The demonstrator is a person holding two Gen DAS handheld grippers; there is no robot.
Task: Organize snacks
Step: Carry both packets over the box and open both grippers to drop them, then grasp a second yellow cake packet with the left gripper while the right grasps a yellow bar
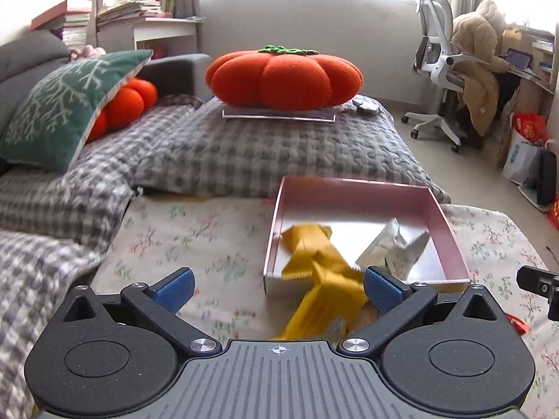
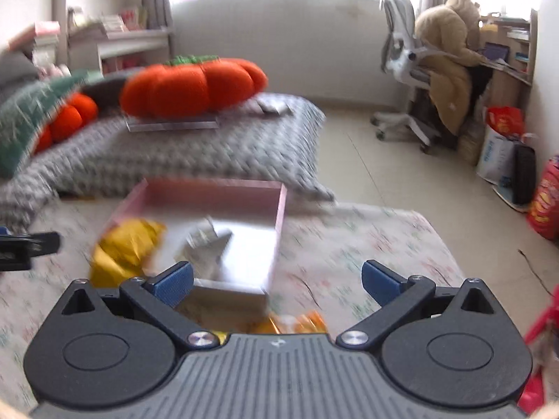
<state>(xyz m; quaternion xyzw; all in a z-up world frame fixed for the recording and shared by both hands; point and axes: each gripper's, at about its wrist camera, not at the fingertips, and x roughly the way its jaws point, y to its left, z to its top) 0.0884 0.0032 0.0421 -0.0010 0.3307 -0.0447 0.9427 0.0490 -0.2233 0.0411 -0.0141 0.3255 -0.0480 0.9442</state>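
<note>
A pink open box (image 1: 450, 244) stands on a flowered cloth. It holds a white snack packet (image 1: 391, 248) and yellow snack packets (image 1: 311, 244). One blurred yellow packet (image 1: 321, 303) hangs over the box's near wall, between my left gripper's (image 1: 277, 288) open fingers, not gripped. In the right wrist view the box (image 2: 279, 216) sits ahead and left of my open, empty right gripper (image 2: 276, 279). Yellow packets (image 2: 125, 244) lie at its left rim and the white packet (image 2: 206, 244) lies inside. An orange packet (image 2: 300, 321) lies just under the right gripper.
A grey checked sofa (image 1: 244, 146) with an orange pumpkin cushion (image 1: 283, 80) and a green pillow (image 1: 59, 104) lies beyond. A white office chair (image 1: 440, 70), bags (image 1: 524, 146) and a red bag (image 2: 545, 202) stand at the right. Red items (image 2: 538, 349) sit at the cloth's right edge.
</note>
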